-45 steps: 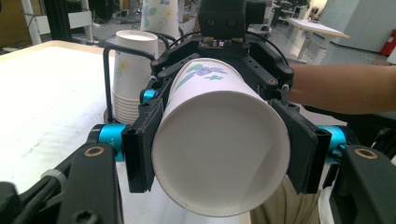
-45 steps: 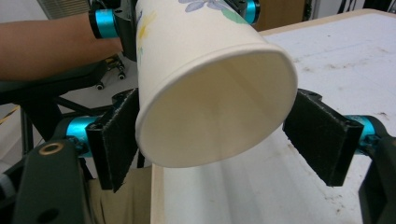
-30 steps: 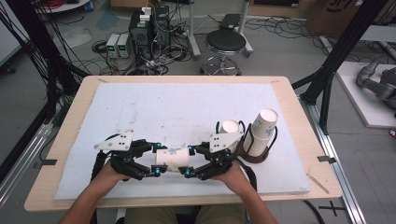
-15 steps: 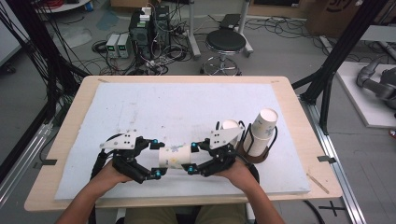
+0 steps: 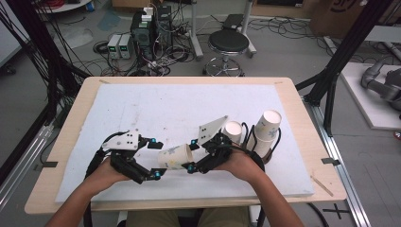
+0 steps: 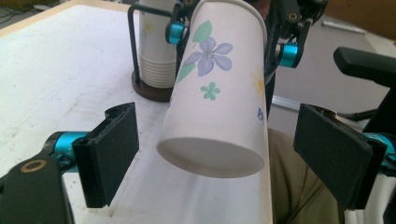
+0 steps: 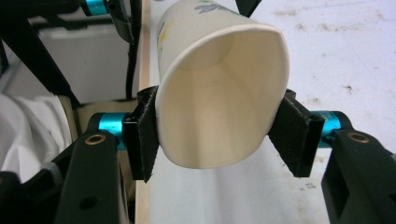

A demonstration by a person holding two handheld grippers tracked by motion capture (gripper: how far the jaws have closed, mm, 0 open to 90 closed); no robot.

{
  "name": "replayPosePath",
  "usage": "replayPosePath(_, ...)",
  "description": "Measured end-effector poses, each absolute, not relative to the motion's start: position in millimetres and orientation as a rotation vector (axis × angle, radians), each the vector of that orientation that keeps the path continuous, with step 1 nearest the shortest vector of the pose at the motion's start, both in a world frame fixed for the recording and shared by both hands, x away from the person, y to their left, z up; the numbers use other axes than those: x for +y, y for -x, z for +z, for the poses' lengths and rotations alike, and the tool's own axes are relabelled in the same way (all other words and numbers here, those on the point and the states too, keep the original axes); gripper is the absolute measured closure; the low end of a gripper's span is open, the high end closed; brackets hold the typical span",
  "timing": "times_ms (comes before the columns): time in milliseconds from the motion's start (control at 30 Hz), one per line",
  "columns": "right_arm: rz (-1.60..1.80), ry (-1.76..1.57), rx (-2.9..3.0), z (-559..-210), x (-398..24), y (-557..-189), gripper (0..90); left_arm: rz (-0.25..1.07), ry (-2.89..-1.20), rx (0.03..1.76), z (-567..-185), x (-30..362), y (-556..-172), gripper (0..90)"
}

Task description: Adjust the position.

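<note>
A flower-printed paper cup (image 5: 175, 156) (image 6: 219, 93) (image 7: 219, 116) hangs tilted above the white board. My right gripper (image 5: 191, 155) (image 7: 219, 135) is shut on its rim end and squeezes the mouth into an oval. Its jaws have just been opening slightly, with the cup still pressed between the pads. My left gripper (image 5: 157, 160) (image 6: 217, 158) stands open around the cup's base end. Its pads (image 6: 112, 149) are well clear of the cup on both sides. Those jaws opened wide and have just been closing a touch.
A stack of paper cups (image 5: 267, 130) (image 6: 156, 51) leans in a black wire holder (image 5: 265, 156) right of my right hand, with another cup (image 5: 232, 130) beside it. The white board (image 5: 189, 109) lies on a wooden table (image 5: 302, 118), whose front edge is close.
The left gripper has let go of the cup and opened wide. The right gripper has lifted with the cup, which now tilts up at its rim end.
</note>
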State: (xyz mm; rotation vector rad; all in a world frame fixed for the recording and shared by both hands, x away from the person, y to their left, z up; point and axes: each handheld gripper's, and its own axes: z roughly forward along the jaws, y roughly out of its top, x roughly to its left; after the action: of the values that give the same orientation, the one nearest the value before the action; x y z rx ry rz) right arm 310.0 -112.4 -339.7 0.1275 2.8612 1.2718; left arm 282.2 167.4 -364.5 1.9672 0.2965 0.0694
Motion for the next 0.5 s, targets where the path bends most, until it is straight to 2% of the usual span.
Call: replayPosePath(500,0.935,0.001,2.954,-322.2,-84.5,-308.4,38.9,0.057,-2.068,0.288,-363.5,160.4,-285.5,18.9)
